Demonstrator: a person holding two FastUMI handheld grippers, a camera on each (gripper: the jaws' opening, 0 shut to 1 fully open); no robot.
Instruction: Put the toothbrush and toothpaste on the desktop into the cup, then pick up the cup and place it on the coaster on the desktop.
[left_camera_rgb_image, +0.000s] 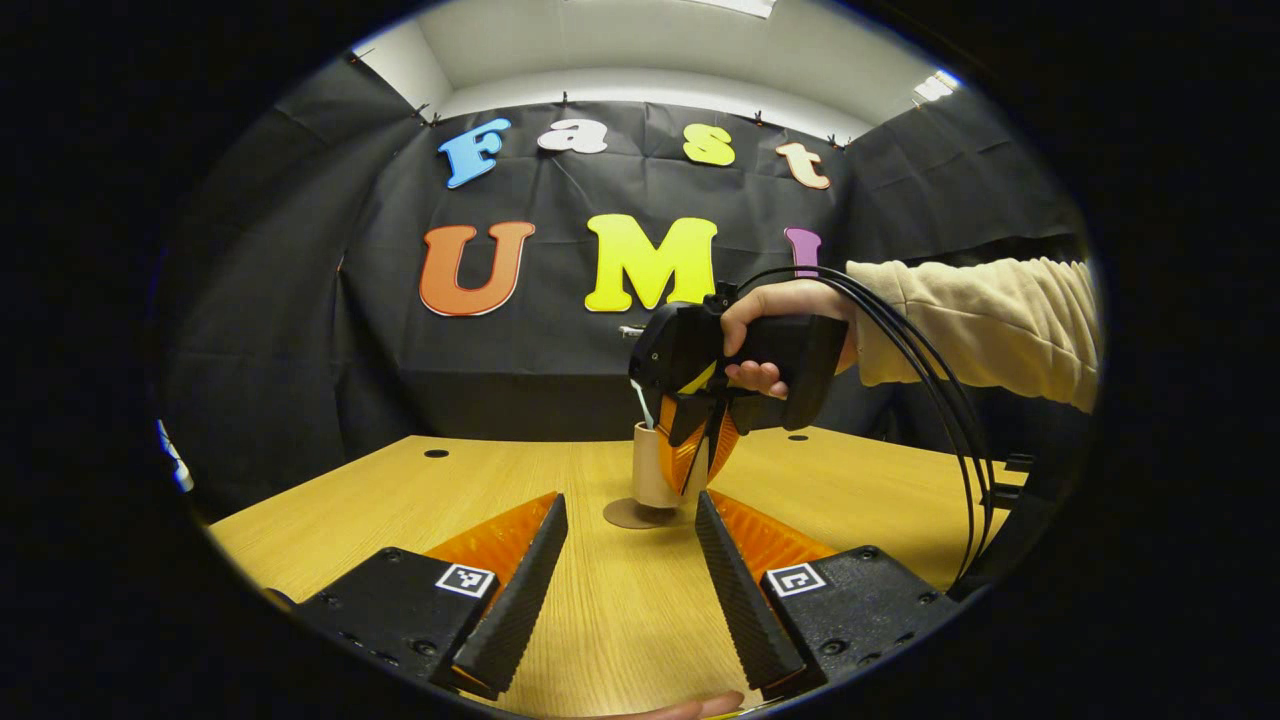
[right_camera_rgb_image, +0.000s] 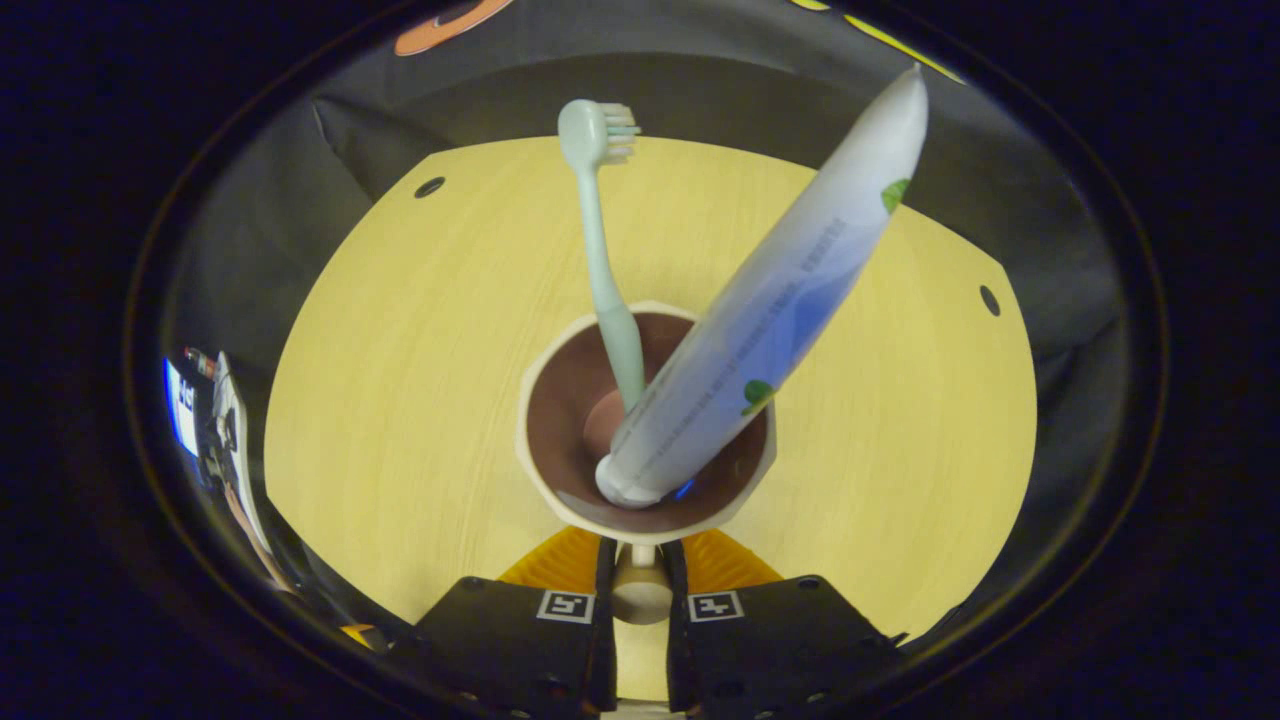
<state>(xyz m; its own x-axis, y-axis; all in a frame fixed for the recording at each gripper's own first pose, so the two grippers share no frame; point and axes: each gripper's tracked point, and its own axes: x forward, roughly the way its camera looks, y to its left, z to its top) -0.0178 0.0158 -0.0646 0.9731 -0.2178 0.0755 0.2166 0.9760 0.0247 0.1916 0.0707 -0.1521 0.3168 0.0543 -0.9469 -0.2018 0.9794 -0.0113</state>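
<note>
Cup sits straight ahead of the right gripper, just past its fingertips, mouth facing the camera. Toothbrush and toothpaste both stand inside, leaning out over the far rim. In the left gripper view the cup stands on the coaster, dead ahead of the left gripper and well apart from it.

Right gripper pinches the cup's handle, a small knob between the two fingers, which press it from both sides. Left gripper is spread wide with only bare desktop between the fingers.

Handling, my read: cup looks rigid and light, glazed, so probably a bit slippery. Handle grip is narrow, so the cup could swing or tip. Tall tube makes it top-heavy; the tube is soft, and both items are loose enough to shift if it tilts. The handle is the obvious hold.

Hard to tell: the cup's base is hidden in the right gripper view. In the left gripper view the right gripper and the hand holding it cover much of the cup, so full seating and centring on the coaster are unclear.
</note>
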